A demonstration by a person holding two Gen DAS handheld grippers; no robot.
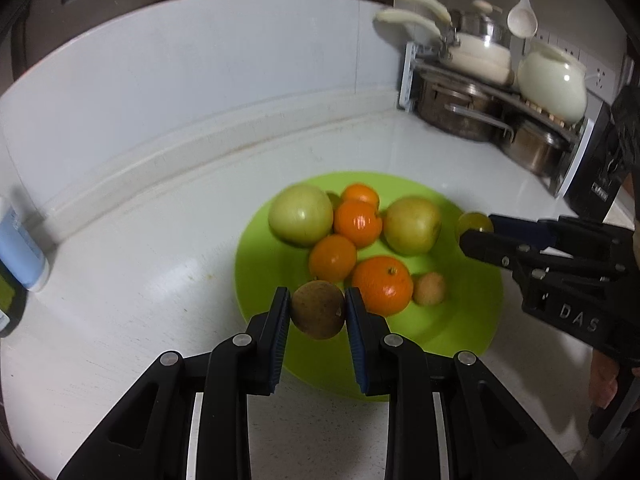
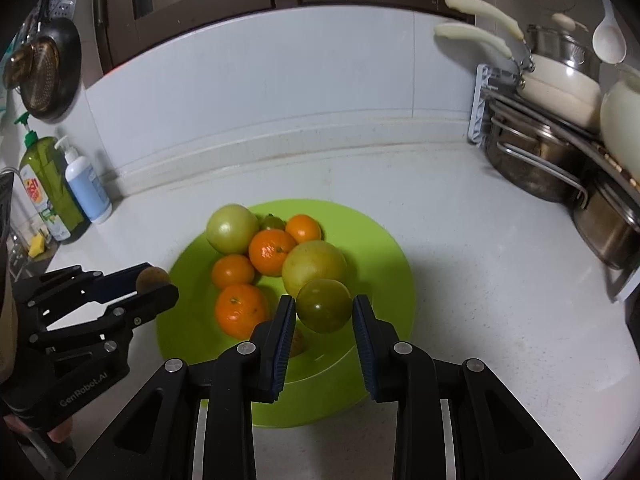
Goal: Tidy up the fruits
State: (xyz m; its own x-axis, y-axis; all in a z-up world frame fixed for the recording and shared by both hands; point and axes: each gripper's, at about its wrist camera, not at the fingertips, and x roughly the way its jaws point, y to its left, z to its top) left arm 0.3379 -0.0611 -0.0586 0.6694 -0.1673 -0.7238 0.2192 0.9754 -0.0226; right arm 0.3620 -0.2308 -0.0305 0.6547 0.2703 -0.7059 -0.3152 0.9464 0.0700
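A green plate [image 1: 472, 304] [image 2: 384, 248] on the white counter holds two pale green apples [image 1: 301, 214] [image 2: 232, 228], several oranges [image 1: 382, 285] [image 2: 241, 310] and a small brown fruit [image 1: 429, 288]. My left gripper [image 1: 318, 309] is shut on a brown kiwi [image 1: 318, 309] over the plate's near-left rim; it also shows in the right wrist view [image 2: 154, 280]. My right gripper [image 2: 324, 310] is shut on a dark green tomato [image 2: 323, 305] over the plate; it also shows in the left wrist view [image 1: 476, 226] at the plate's right edge.
A rack with steel pots, a white pan and a white jar [image 1: 552, 80] [image 2: 560, 128] stands at the back right. A blue-white pump bottle [image 2: 86, 184] [image 1: 20, 248] and a green soap bottle [image 2: 44, 184] stand at the left by the backsplash.
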